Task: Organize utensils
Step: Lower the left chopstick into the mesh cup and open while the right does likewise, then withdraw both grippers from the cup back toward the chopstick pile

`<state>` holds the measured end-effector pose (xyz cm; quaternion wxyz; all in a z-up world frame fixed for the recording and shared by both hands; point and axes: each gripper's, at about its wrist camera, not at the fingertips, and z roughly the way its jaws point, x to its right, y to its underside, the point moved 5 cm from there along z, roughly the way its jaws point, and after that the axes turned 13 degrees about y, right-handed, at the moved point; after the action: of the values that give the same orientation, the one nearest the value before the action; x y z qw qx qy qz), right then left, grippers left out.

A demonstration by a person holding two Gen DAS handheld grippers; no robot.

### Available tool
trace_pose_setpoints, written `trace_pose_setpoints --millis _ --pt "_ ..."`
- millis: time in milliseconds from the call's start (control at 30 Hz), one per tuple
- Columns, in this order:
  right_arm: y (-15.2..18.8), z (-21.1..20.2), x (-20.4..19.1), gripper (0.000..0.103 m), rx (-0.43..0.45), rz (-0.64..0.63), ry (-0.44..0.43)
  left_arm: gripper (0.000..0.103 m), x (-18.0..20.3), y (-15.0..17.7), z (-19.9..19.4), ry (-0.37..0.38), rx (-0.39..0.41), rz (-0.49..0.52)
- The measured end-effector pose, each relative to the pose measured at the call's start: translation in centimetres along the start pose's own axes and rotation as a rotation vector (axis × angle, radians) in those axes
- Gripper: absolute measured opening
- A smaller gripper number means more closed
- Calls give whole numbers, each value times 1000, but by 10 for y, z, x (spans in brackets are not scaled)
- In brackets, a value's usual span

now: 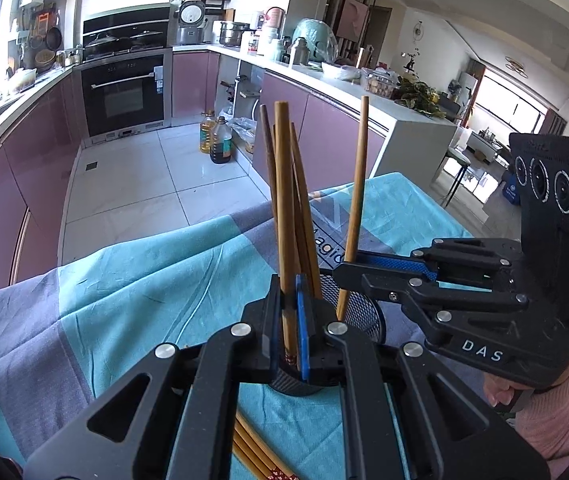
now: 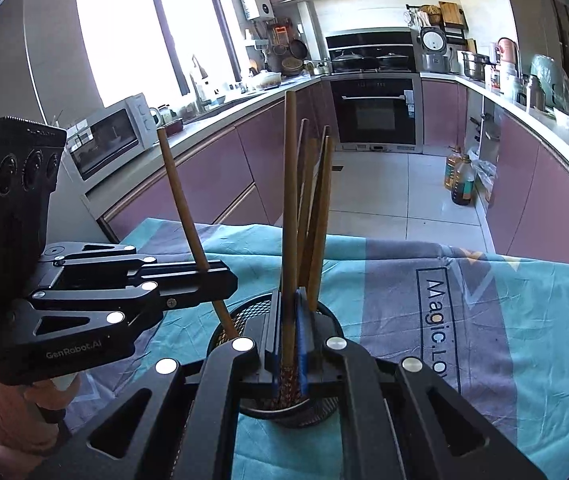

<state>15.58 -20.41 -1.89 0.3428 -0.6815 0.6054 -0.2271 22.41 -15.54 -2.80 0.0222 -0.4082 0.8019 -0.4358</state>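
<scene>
A black mesh utensil holder point(image 1: 358, 314) point(image 2: 236, 322) stands on the cloth-covered table and holds several upright wooden chopsticks point(image 1: 302, 216) point(image 2: 316, 216). My left gripper point(image 1: 290, 312) is shut on one chopstick point(image 1: 284, 208), held upright over the holder; it also shows in the right wrist view point(image 2: 214, 280), gripping that tilted chopstick point(image 2: 182, 200). My right gripper point(image 2: 290, 320) is shut on another chopstick point(image 2: 289, 208), its patterned end in the holder; it also shows in the left wrist view point(image 1: 348, 272) with its chopstick point(image 1: 358, 184).
More chopsticks point(image 1: 256, 454) lie on the teal and grey cloth point(image 1: 124, 280) point(image 2: 484, 300) under my left gripper. Beyond the table's far edge are the tiled floor, purple cabinets, an oven point(image 1: 126, 92) and oil bottles point(image 1: 216, 138).
</scene>
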Motion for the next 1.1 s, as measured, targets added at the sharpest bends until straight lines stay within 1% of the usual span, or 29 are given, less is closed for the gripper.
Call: trace_pose_setpoints --millis 133,233,467,567,600,633,667,700,733,800,833,900,967,1033,1100 --pt "0 3 2 6 0 9 4 8 -1 0 4 1 -3 -13" --pt "0 4 4 9 -1 26 10 8 -4 0 6 -3 -1 -18" --pt "4 2 8 9 10 42 10 8 -6 8 1 -23 27 -29" --pt "6 -3 5 10 25 37 3 13 -8 13 -8 -41 61 -30" --pt "7 -8 4 11 36 30 -1 17 -8 16 -14 -56 80 -26" --pt "8 -11 2 14 47 26 -7 26 -8 18 -18 -63 92 -23" --pt "10 -17 0 19 63 18 -8 30 -9 21 -24 -73 108 -22" --pt "11 -21 -2 21 72 11 -1 32 -11 27 -31 -87 124 -21" --pt "11 -26 -3 24 83 4 4 33 -11 30 -35 -99 133 -18" --pt "15 -37 -7 24 110 -10 -13 35 -16 40 -46 -121 148 -29" --pt "18 -44 -10 24 119 -16 -32 37 -18 45 -50 -124 152 -37" --pt "24 -52 -17 27 128 -32 -68 39 -25 60 -58 -129 155 -64" --pt "35 -55 -26 34 111 -53 -121 40 -31 74 -62 -143 146 -76" --pt "46 -53 -34 34 88 -67 -145 41 -36 90 -62 -159 123 -81" --pt "62 -43 -42 34 39 -77 -156 41 -41 105 -60 -168 96 -90"
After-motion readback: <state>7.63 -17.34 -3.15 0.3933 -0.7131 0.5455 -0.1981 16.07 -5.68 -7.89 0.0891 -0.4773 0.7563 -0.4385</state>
